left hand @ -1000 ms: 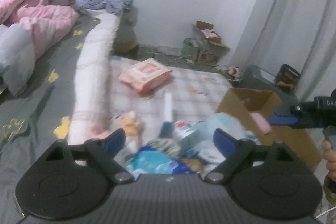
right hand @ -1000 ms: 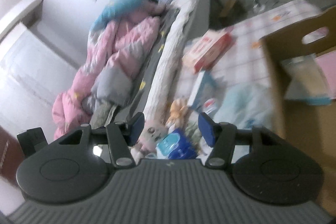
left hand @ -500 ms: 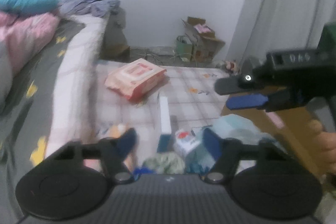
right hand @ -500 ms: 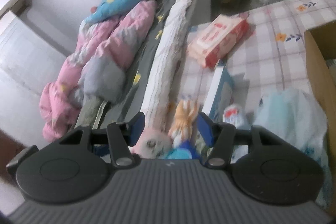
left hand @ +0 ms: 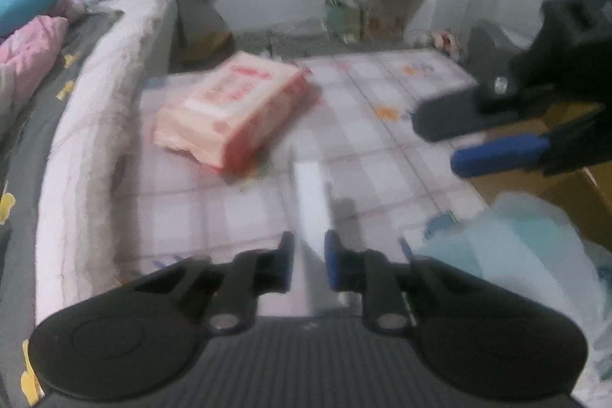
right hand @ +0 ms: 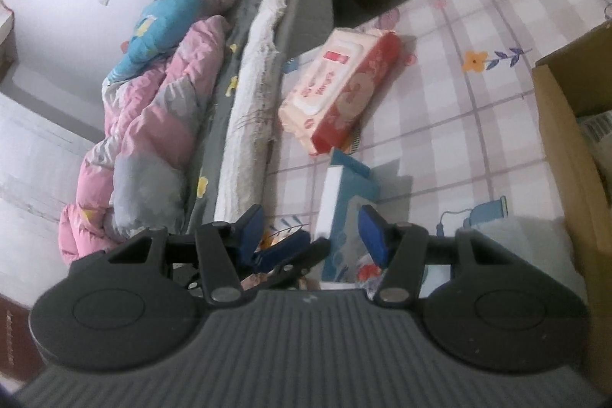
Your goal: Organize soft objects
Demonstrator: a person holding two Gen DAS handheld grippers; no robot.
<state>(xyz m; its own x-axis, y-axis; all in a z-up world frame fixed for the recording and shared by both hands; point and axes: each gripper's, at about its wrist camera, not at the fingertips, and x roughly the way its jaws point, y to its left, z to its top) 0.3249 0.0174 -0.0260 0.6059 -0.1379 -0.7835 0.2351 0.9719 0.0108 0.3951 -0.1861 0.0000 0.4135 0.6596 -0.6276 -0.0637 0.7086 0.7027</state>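
Note:
A slim box with a white edge and a teal face (right hand: 344, 205) stands on the checked mat; in the left wrist view its white edge (left hand: 310, 201) runs straight between my fingers. My left gripper (left hand: 310, 255) is shut on that white edge; the right wrist view shows it (right hand: 325, 245) meeting the box's lower left corner. My right gripper (right hand: 311, 232) is open just above the box, with its pads off it, and shows blurred at the right (left hand: 436, 140). A pink and red wipes pack (left hand: 233, 109) (right hand: 340, 94) lies further back on the mat.
A cardboard box (right hand: 566, 140) (left hand: 573, 186) stands at the right with a pale blue plastic bag (left hand: 528, 247) in front of it. A bed with a pink quilt (right hand: 153, 125) borders the mat (right hand: 459, 109) on the left. Small cartons (left hand: 375, 2) sit by the far wall.
My left jaws have closed from wide apart to narrow around the box's white edge. Both grippers moved forward and down toward the box; the right gripper now looms larger in the left view.

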